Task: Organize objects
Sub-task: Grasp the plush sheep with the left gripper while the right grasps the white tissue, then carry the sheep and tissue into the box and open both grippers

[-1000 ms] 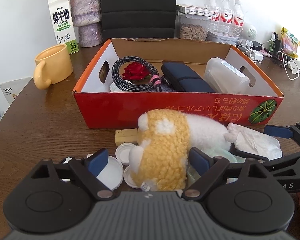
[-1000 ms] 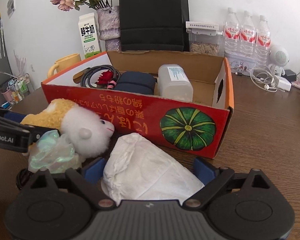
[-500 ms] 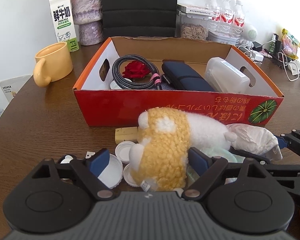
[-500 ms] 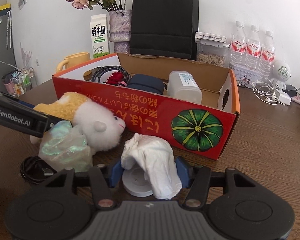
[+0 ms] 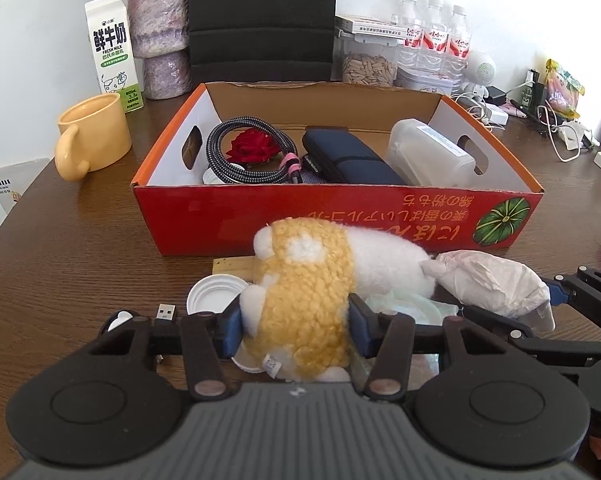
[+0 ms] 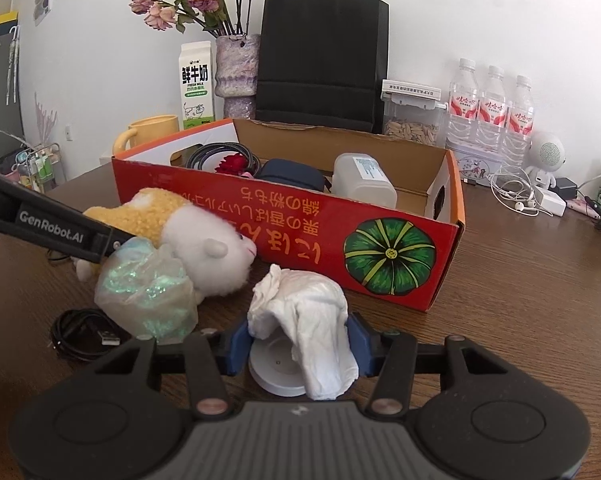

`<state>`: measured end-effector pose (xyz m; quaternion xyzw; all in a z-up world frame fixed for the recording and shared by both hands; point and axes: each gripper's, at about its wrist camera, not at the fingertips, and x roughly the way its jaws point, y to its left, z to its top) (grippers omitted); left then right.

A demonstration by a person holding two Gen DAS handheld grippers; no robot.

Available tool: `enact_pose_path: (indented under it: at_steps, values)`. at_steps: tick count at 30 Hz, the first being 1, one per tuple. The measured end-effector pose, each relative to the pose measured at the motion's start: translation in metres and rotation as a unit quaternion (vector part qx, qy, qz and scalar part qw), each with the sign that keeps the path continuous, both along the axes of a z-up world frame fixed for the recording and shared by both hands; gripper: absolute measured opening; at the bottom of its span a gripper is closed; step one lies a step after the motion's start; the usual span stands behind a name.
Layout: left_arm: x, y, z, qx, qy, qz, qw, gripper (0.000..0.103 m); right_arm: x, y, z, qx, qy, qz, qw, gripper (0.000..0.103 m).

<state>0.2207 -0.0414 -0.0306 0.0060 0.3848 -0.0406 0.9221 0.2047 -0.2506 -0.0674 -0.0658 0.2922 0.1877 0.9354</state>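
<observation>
Left wrist view: both of your grips just closed.
Your left gripper (image 5: 294,322) now clamps the plush toy (image 5: 312,276); your right gripper (image 6: 298,338) has pinched the white cloth (image 6: 308,320) beside the red box (image 6: 400,256); lifting comes next.

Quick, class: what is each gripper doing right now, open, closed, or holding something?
Left gripper: closed on the plush toy.
Right gripper: closed on the white crumpled cloth.
</observation>
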Motion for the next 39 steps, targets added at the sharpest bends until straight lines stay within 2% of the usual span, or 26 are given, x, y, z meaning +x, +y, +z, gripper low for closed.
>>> enact_pose_path:
  at_steps: [20, 37, 39]
  values:
    - [-0.027, 0.009, 0.021, -0.018, -0.034, 0.003, 0.9992, 0.047, -0.019, 0.000, 0.002, 0.008, -0.012, -0.015, 1.000, 0.049]
    - [0.002, 0.006, -0.001, 0.003, 0.019, 0.001, 0.9998, 0.058, -0.021, -0.001, 0.001, 0.015, 0.001, -0.016, 1.000, 0.049]
    - [0.004, 0.005, -0.004, 0.007, 0.022, 0.001, 0.9997, 0.054, -0.020, -0.001, 0.001, 0.016, 0.003, -0.016, 1.000, 0.049]
